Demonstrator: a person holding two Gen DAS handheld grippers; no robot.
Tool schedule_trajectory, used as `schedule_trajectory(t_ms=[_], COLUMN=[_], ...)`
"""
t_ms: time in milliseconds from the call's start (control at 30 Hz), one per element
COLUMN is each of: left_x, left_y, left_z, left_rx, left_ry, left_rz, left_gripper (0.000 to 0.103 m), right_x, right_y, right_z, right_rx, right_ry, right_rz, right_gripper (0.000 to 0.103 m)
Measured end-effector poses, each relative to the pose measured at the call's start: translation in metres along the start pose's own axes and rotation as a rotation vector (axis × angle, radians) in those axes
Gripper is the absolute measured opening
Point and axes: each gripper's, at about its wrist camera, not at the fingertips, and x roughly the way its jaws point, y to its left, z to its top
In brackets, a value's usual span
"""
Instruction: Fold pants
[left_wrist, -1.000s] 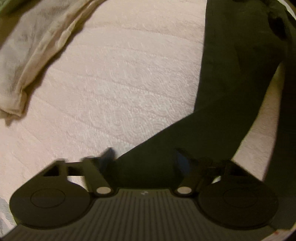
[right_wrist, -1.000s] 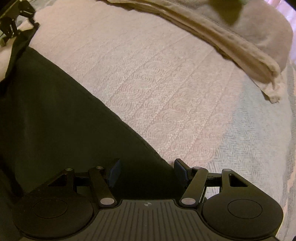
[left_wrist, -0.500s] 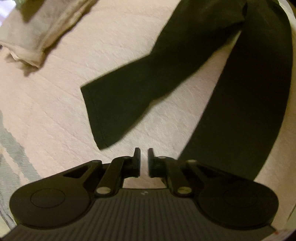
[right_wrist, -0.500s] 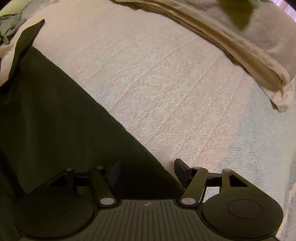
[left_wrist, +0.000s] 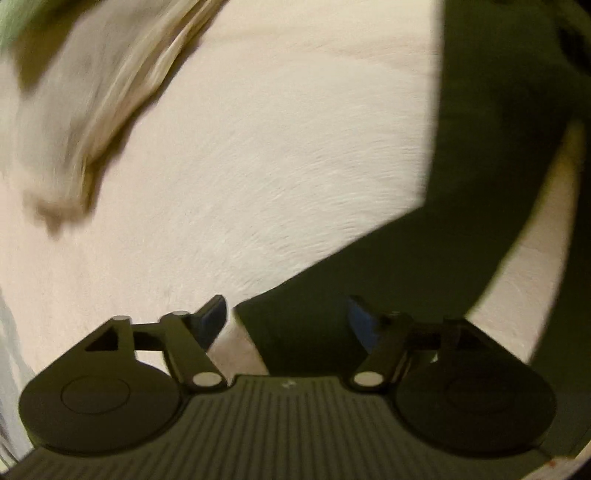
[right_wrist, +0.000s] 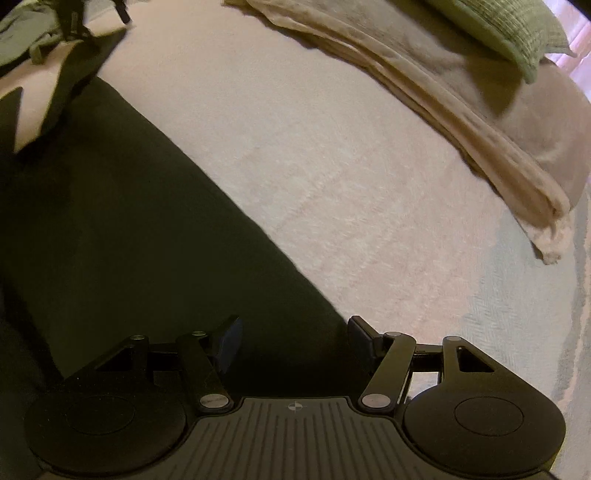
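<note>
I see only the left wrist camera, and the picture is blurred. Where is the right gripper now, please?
Observer: The right gripper is over the long edge of the dark pants. Its jaws stand apart and pinch nothing.
Operator: Is something lying near on that side?
Observer: A green cushion sits on the folded beige blanket, well apart from the pants.
Operator: Is there any other clothing?
Observer: Yes, a crumpled grey-green garment lies beyond the far end of the pants.
</note>
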Motion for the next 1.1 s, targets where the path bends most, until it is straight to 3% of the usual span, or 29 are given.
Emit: schedule_trajectory(t_ms=[100,167,233,367,400,433,533,633,700,867,933,1000,1100], left_x=[0.015,0.017,0.01,-0.039,-0.054,-0.069,-0.118,-0.136,-0.142,-0.13,-0.118,-0.099,-0.064], left_y=[0.024,0.03,0.029,0.017,0.012,0.005,-0.029,-0.075,-0.091,-0.073,-0.057,-0.041,-0.026], left_z=[-0.005,-0.008,-0.013,-0.037,-0.045,-0.052,-0.084,-0.115,-0.132,-0.136,-0.124,-0.108,-0.083], left_rx=[-0.123,-0.172,-0.196,-0.198,-0.195,-0.196,-0.176,-0.102,-0.122,-0.253,-0.294,-0.313,-0.294], left_ry=[0.012,0.008,-0.016,-0.105,-0.123,-0.136,-0.14,-0.042,-0.001,-0.01,-0.047,-0.081,-0.102], left_rz=[-0.082,-0.143,-0.102,-0.081,-0.073,-0.071,-0.084,-0.132,-0.158,-0.114,-0.066,-0.056,-0.064], left_gripper=[0.07,0.038,0.023,0.021,0.014,0.0,0.0,0.0,0.0,0.014,0.025,0.029,0.047], right_x=[0.002,0.005,0.006,-0.004,-0.007,-0.012,-0.021,-0.024,-0.021,-0.011,-0.006,-0.002,0.004], right_y=[0.007,0.01,0.012,0.014,0.014,0.015,0.019,0.021,0.023,0.016,0.007,-0.002,-0.016], right_z=[0.005,0.007,0.01,0.019,0.021,0.024,0.031,0.036,0.039,0.037,0.033,0.03,0.024], right_rx=[0.002,0.003,0.004,0.051,0.066,0.077,0.094,0.116,0.107,0.1,0.108,0.089,0.018], right_ry=[-0.004,0.001,0.008,0.003,-0.002,-0.007,-0.021,-0.026,-0.019,-0.002,0.013,0.032,0.062], right_rz=[0.013,0.017,0.019,0.018,0.021,0.023,0.02,0.033,0.033,0.021,0.02,0.016,-0.003], right_gripper=[0.06,0.06,0.06,0.06,0.06,0.06,0.06,0.06,0.06,0.06,0.06,0.06,0.06])
